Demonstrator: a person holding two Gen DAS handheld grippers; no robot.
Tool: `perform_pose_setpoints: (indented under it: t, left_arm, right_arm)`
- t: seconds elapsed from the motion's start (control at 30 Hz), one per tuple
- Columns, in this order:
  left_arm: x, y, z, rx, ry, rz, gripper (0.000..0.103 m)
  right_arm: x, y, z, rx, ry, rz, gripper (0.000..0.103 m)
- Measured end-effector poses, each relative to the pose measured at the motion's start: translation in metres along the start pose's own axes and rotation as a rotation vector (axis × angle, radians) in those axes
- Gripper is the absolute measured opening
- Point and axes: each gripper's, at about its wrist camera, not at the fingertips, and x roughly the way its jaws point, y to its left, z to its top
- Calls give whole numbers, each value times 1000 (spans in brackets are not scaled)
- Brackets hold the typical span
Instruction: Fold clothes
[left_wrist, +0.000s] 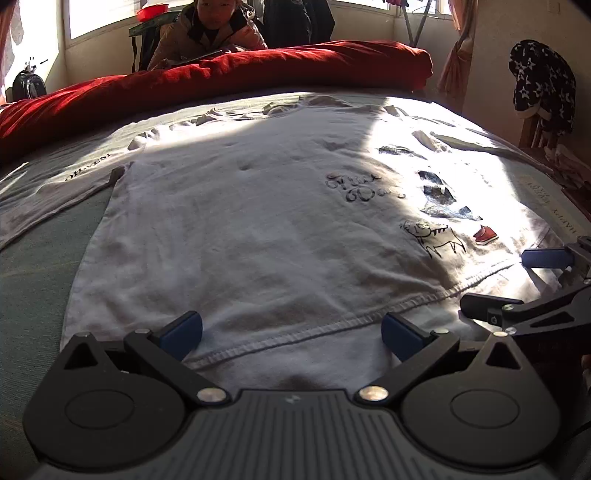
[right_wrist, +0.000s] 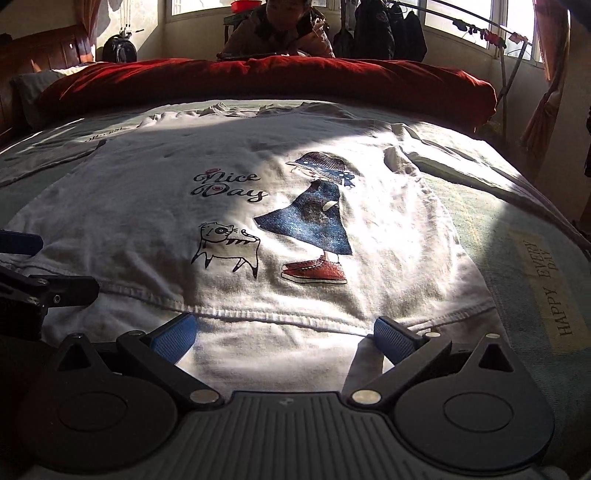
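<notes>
Sunlit bed (right_wrist: 517, 229), white printed T-shirt (right_wrist: 147, 221) spread flat, left tongs (left_wrist: 291, 332) and right tongs (right_wrist: 284, 334) both apart at its hem

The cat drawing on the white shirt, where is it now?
In the right wrist view the cat drawing sits near the middle of the white shirt, below the "Nice Day" lettering and left of the red shoes.
</notes>
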Motion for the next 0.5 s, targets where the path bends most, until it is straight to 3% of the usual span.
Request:
perform_pose_setpoints:
  t: [0.5]
  left_arm:
    - [-4, -5, 7, 19, -32, -16, 103]
  right_arm:
    - [-3, 1, 2, 21, 27, -14, 103]
